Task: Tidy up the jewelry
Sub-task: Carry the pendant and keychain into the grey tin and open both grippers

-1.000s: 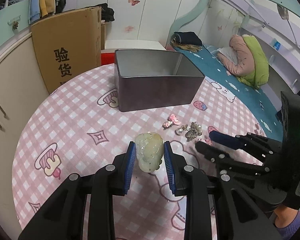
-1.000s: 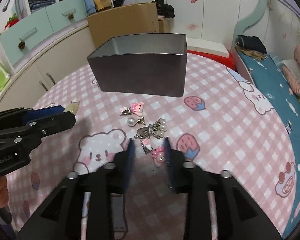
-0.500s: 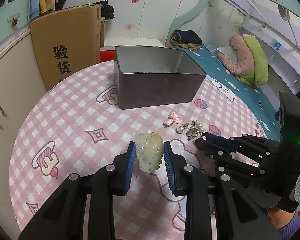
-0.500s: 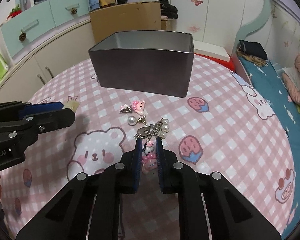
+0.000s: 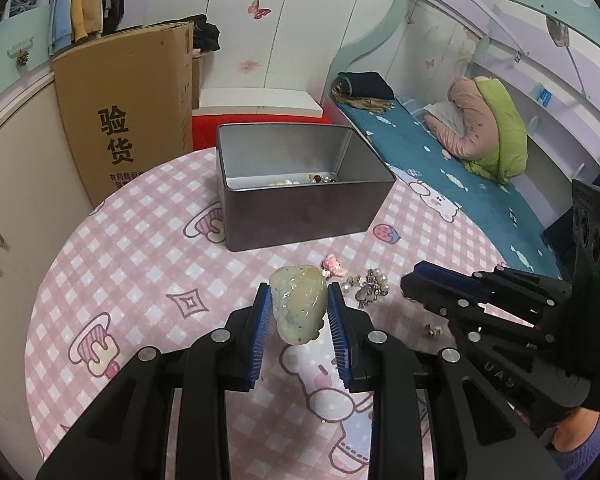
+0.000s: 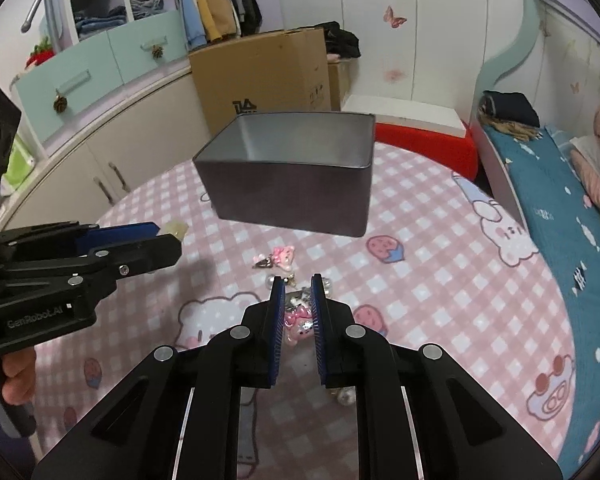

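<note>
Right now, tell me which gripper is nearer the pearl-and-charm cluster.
Right. The right gripper is at the pearl-and-charm cluster, shut on a pink charm; the left gripper holds the jade pendant beside it.

On the table (image 5: 112,248), the tin box (image 5: 300,216) stands behind the loose jewelry pieces (image 5: 366,286), with more pieces inside it.

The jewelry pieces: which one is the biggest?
The pale green carved stone in the left tongs. It dwarfs the pink charms and pearl bits lying on the table.
</note>
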Demonstrator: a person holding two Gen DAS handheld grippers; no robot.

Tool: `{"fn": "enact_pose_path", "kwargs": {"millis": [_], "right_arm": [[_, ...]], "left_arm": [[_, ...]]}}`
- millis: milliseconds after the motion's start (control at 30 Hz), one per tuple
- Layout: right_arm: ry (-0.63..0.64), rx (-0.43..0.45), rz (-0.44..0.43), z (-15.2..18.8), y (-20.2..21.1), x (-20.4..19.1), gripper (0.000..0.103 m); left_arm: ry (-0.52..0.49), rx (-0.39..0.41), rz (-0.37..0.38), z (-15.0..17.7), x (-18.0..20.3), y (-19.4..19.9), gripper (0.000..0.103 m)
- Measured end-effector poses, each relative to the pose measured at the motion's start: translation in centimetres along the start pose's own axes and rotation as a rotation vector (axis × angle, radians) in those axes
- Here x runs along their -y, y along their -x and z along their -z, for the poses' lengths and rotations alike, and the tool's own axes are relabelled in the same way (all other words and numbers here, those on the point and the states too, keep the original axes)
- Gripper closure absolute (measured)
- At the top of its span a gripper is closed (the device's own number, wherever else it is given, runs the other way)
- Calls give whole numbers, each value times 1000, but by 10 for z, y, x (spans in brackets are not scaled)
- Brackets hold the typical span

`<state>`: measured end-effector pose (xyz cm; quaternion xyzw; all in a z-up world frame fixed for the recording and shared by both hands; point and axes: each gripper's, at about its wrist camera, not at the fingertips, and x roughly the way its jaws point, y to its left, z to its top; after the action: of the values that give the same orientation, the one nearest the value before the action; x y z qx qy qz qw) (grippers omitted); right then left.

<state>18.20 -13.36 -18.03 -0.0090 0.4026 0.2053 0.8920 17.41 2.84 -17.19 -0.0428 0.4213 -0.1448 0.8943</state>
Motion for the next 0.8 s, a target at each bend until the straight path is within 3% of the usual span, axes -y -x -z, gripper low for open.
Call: {"fn": "enact_pose_path", "kwargs": {"millis": [267, 500, 600, 800], "right_arm": [[3, 79, -29, -35, 24, 1, 89], [-9, 132, -53, -84, 28, 9, 89], [-46, 130, -85, -101, 18, 19, 89], [-79, 76, -95, -116, -18, 30, 89]], "left_arm": [[-16, 39, 41, -23, 5, 11, 76], [-34, 90, 69, -77, 4, 14, 76], [-16, 63, 105, -94, -2, 1, 76], [7, -15, 49, -109, -13, -42, 76]]}}
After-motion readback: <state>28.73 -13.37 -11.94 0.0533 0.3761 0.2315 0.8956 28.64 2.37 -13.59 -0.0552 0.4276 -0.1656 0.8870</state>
